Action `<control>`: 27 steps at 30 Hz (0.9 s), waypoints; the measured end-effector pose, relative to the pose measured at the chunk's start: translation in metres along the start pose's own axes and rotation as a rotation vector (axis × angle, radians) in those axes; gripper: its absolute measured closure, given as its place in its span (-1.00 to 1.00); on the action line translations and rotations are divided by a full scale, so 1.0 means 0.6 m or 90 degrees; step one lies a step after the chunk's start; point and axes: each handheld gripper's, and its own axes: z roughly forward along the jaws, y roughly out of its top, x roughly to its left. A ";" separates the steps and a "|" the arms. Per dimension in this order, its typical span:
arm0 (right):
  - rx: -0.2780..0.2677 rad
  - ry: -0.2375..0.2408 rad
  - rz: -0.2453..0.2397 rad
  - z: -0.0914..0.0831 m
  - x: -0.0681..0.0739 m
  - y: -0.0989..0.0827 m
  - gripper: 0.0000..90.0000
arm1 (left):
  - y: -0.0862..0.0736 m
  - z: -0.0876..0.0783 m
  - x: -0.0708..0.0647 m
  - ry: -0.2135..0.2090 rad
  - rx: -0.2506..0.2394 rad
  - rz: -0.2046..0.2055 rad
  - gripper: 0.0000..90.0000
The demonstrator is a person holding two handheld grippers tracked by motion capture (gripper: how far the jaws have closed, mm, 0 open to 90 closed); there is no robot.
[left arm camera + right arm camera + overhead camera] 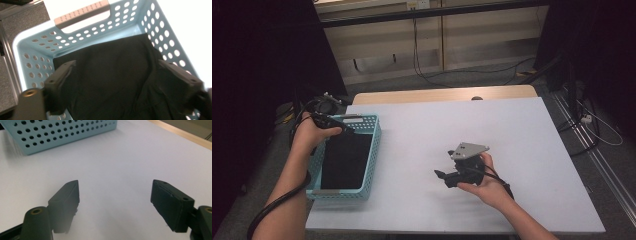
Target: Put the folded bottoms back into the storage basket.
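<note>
Light blue perforated basket (373,150), black cloth (346,160), white table (462,125)

Black fingers (65,202), grey 3-cornered plate (469,150), trailing black cables (272,207)

Folded cloth (115,77) is seen lying in the basket (32,42), below and between the left gripper (117,75) jaws. Basket is set on the table (120,162), well ahead-left of the right gripper (115,195) jaws; bare tabletop lies between those.
</note>
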 end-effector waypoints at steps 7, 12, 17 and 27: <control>0.006 -0.016 0.006 -0.015 -0.007 -0.023 -0.49 | -0.048 0.056 0.009 -0.032 0.071 -0.072 0.61; -0.001 -0.024 -0.005 -0.025 -0.006 -0.025 -0.49 | -0.069 0.087 0.018 -0.038 0.091 -0.090 0.93; -0.005 -0.022 0.004 -0.030 -0.013 -0.030 -0.50 | -0.084 0.123 0.028 -0.032 0.107 -0.122 1.00; -0.006 -0.034 0.013 -0.030 -0.023 -0.037 -0.50 | -0.064 0.145 0.043 0.000 0.026 -0.121 1.00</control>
